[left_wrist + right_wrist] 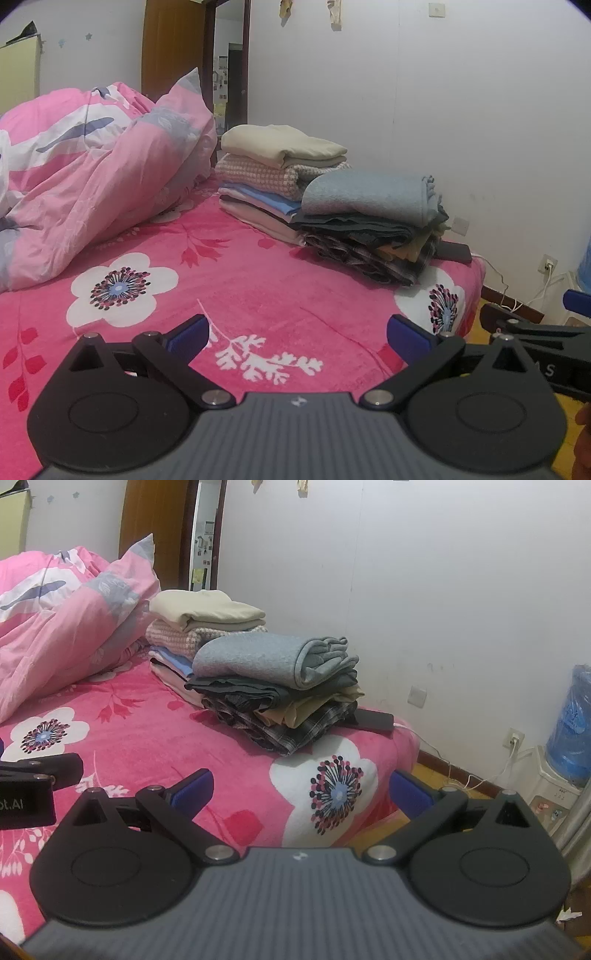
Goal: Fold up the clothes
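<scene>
Both tools, the left tool [297, 334] and the right tool [301, 790], are spread wide and hold nothing. The folded clothes [273, 686] sit in piles on the far right of the bed [258, 288]. They look soft and floppy, so grab an edge.

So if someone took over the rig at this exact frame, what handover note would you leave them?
Left gripper: open, empty, held over the pink floral bedspread.
Right gripper: open, empty, at the bed's near corner, beside the left one.
Clothes: two folded stacks by the wall. The nearer stack has a grey-blue sweater on top; the farther stack has a cream garment on top. A dark phone lies next to the nearer stack.
Done: everything in view looks folded and stacked.
Left: no loose garment is visible; the rumpled pink duvet may hide some. Check off-camera for more.
</scene>
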The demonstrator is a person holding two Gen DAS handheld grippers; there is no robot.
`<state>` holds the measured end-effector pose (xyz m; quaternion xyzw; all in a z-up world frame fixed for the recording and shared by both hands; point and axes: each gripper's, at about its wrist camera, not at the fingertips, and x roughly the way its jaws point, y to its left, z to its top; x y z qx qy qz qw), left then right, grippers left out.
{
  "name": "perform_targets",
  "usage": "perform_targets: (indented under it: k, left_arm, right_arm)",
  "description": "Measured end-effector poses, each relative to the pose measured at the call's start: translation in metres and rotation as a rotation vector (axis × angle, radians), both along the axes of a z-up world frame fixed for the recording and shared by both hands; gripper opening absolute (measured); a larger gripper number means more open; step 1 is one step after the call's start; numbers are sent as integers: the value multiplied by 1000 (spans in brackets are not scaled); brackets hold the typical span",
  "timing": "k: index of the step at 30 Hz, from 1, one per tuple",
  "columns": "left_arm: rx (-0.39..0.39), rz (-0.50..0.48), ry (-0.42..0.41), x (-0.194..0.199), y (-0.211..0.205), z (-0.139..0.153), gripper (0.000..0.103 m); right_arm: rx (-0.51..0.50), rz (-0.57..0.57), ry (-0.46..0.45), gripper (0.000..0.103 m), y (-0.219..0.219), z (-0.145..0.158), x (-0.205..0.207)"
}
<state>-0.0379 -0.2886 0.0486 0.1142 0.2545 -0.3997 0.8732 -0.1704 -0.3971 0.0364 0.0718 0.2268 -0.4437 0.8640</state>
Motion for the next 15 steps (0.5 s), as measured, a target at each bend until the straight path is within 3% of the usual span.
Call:
perform_targets:
  k: [15]
  left_arm:
    - [4,1,0,-1,-1,-1,103]
  right_arm:
    - [2,2,7,102,1,-1,2]
